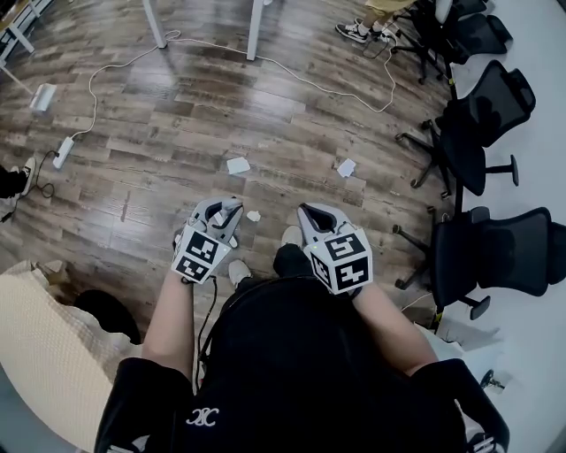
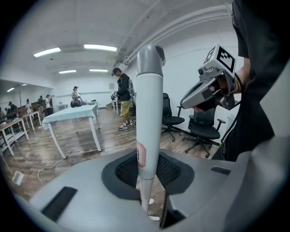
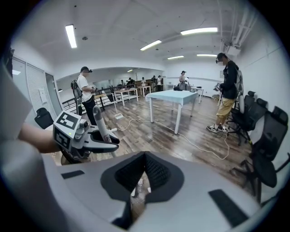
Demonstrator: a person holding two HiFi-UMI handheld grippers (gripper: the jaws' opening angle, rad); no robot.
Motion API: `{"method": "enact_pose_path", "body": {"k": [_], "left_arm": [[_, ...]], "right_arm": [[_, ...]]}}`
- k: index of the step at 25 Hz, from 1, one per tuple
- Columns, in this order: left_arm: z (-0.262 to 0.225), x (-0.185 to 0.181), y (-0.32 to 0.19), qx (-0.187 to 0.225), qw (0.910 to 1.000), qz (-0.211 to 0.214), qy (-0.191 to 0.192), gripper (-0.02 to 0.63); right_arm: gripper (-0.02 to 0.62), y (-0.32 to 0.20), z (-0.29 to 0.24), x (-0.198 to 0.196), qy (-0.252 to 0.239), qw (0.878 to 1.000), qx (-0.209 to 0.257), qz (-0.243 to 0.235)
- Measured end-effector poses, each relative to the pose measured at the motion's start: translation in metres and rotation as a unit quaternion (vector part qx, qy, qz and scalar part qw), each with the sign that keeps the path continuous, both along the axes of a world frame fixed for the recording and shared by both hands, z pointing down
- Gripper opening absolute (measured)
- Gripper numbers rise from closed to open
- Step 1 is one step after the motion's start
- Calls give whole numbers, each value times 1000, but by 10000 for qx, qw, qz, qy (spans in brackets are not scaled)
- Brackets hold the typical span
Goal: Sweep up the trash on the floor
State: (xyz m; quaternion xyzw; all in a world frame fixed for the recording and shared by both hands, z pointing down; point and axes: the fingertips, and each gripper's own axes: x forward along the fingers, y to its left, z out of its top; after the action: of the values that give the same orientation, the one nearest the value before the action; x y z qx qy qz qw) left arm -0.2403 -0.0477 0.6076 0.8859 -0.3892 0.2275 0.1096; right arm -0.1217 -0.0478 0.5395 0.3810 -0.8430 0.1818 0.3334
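Three white paper scraps lie on the wood floor ahead of me: one (image 1: 238,165), one (image 1: 346,167) and a small one (image 1: 254,215) just past my left gripper (image 1: 225,211). In the left gripper view, my left gripper (image 2: 147,181) is shut on an upright pale grey handle (image 2: 148,113); its lower end is hidden. My right gripper (image 1: 309,217) hangs beside the left at waist height. In the right gripper view, my right gripper (image 3: 141,174) is closed on the top of a thin pale stick (image 3: 138,188) that runs down out of sight.
Black office chairs (image 1: 482,133) (image 1: 495,252) line the right side. A white cable (image 1: 292,75) and a power strip (image 1: 62,150) lie on the floor beyond the scraps, near white table legs (image 1: 155,22). A beige cloth (image 1: 44,354) sits at lower left. People stand around a table (image 3: 174,97) farther off.
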Motion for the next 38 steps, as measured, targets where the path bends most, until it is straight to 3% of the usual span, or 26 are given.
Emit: {"method": "enact_pose_path", "body": {"k": [7,16,21,28,33,38], "left_arm": [[-8,45,-32,-56,9998,185,45,74],[-5,110,-54,-194,9978,494,-387,74],[-3,104,-57,-291,9949,53,-960,74],[-42,92,-76,-15,9891,-761,-1262,75],[-55,96,-91,198,9833,-678,-1678,75],[-54,89,-112,382,9774,-643,-1975,75]], "right_arm": [[14,-30,6,35,-164,9996,-78,235],[14,-75,17,92,-521,9971,-306,459],[14,-100,24,116,-789,9954,-400,360],[14,-135,38,128,-1161,9912,-601,201],[14,-149,37,125,-1225,9908,-577,79],[14,-151,42,141,-1242,9897,-602,394]]}}
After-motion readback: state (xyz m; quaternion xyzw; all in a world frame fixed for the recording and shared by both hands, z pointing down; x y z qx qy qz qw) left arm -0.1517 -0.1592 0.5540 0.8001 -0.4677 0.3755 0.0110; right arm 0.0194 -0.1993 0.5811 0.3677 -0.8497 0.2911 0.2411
